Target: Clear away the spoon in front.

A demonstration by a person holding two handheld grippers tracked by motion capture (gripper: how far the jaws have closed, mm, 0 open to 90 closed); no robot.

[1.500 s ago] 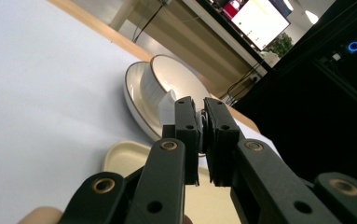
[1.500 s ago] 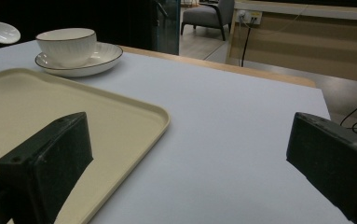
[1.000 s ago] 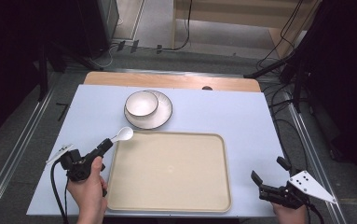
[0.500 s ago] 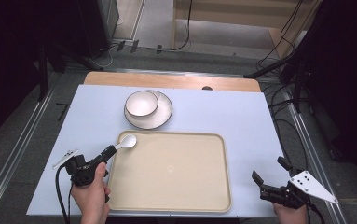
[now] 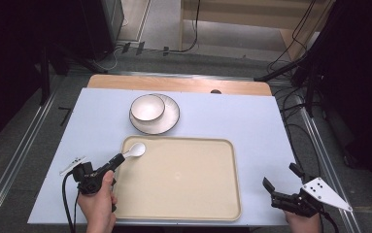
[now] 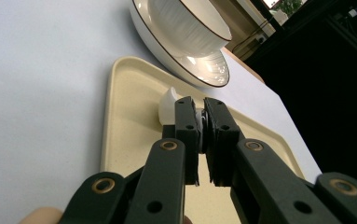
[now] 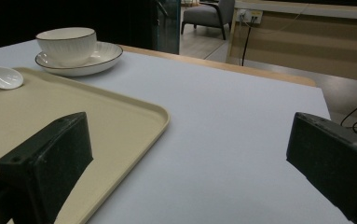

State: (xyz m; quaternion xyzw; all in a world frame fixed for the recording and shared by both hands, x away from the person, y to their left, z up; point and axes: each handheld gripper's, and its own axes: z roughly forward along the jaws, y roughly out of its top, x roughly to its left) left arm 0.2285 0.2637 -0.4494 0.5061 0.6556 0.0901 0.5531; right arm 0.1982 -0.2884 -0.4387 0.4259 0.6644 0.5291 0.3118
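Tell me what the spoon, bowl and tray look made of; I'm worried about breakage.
Spoon: white and glossy, likely glazed ceramic, possibly melamine. Bowl: white with ribbed sides, a dark rim line and sheen, probably glazed ceramic. Tray: matte beige with a rounded moulded rim, looks like plastic.

The person's left hand (image 5: pixel 97 206) comes in from the bottom edge, wrist angled forward and to the right, gripping the black two-jaw left gripper (image 5: pixel 117 159) with its jaws pinched tight together. Down at the right corner, the black right gripper (image 5: pixel 283 178) rests low, jaws spread wide apart.
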